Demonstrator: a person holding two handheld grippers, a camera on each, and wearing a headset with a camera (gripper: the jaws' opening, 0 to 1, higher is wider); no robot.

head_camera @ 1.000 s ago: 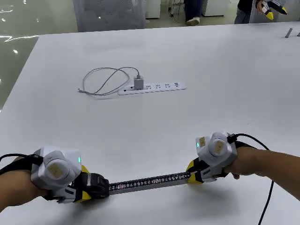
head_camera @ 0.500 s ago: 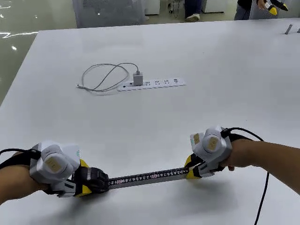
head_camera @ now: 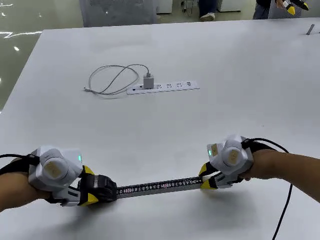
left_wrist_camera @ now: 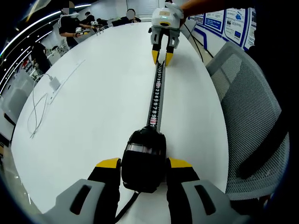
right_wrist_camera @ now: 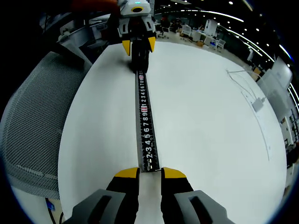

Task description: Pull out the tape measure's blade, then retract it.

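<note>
A black tape measure case (head_camera: 102, 189) rests on the white table (head_camera: 210, 60) near its front edge, and my left gripper (head_camera: 87, 189) is shut on its sides. In the left gripper view the case (left_wrist_camera: 142, 156) fills the gap between the yellow-tipped jaws of that gripper (left_wrist_camera: 144, 163). The dark numbered blade (head_camera: 157, 186) lies flat on the table, running right to my right gripper (head_camera: 206, 177), which is shut on the blade's end. The right gripper view shows the blade (right_wrist_camera: 144, 112) stretching from my right gripper (right_wrist_camera: 150, 173) to the case (right_wrist_camera: 140, 56).
A white power strip (head_camera: 167, 87) with a plugged charger and a looped white cable (head_camera: 112, 80) lies in the middle of the table. A grey mesh chair (left_wrist_camera: 252, 107) stands just off the near table edge. Another person's gripper (head_camera: 292, 6) is at the far right.
The head camera has shifted a little. Both grippers keep their hold, and the pulled-out length of blade looks about the same.
</note>
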